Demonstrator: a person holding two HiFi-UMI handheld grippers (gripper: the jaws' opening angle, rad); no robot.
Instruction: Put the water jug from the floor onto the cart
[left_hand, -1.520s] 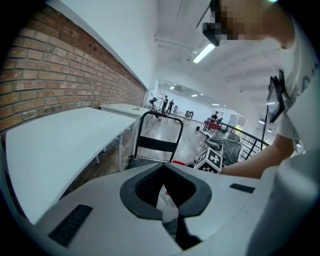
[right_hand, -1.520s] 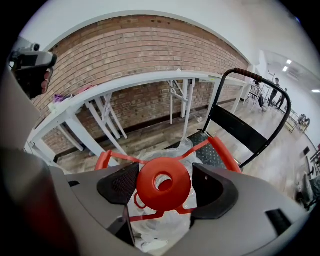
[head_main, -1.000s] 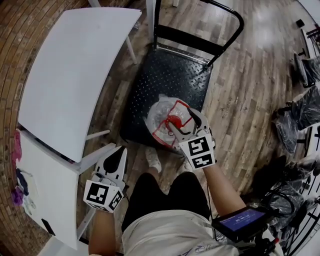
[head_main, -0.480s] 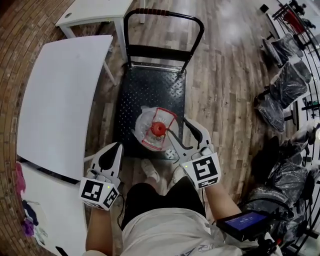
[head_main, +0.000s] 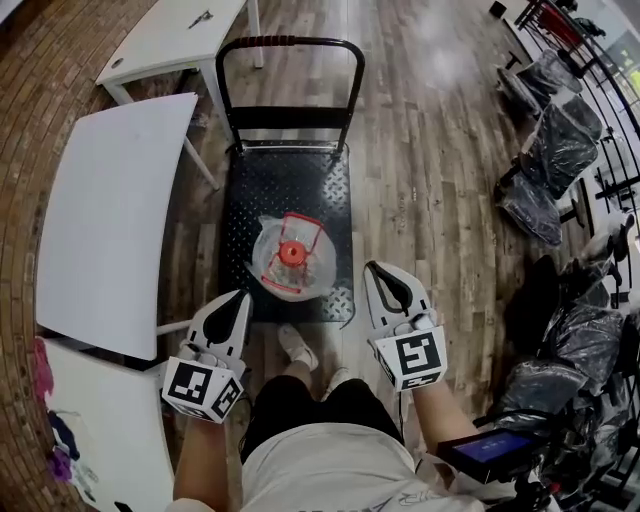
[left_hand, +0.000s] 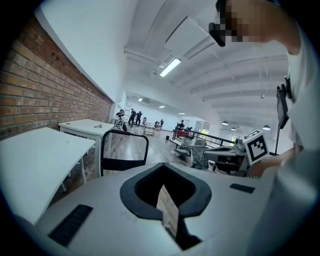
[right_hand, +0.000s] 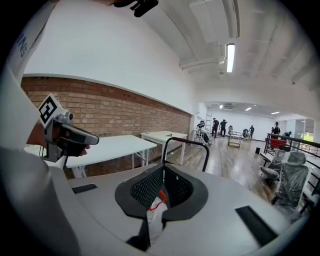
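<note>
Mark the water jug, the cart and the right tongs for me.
water jug (head_main: 291, 252): head view, red cap.
cart (head_main: 290, 42): head view, handle's top bar.
right tongs (head_main: 373, 270): head view, closed tips.

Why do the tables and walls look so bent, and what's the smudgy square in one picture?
Head view: a wide-angle lens bows the white tabletop and wooden plank floor, with glare on the far boards. Left gripper view: black rounded corners, and the mosaic square was added afterwards to hide a face. Right gripper view: the brick wall curves too.
</note>
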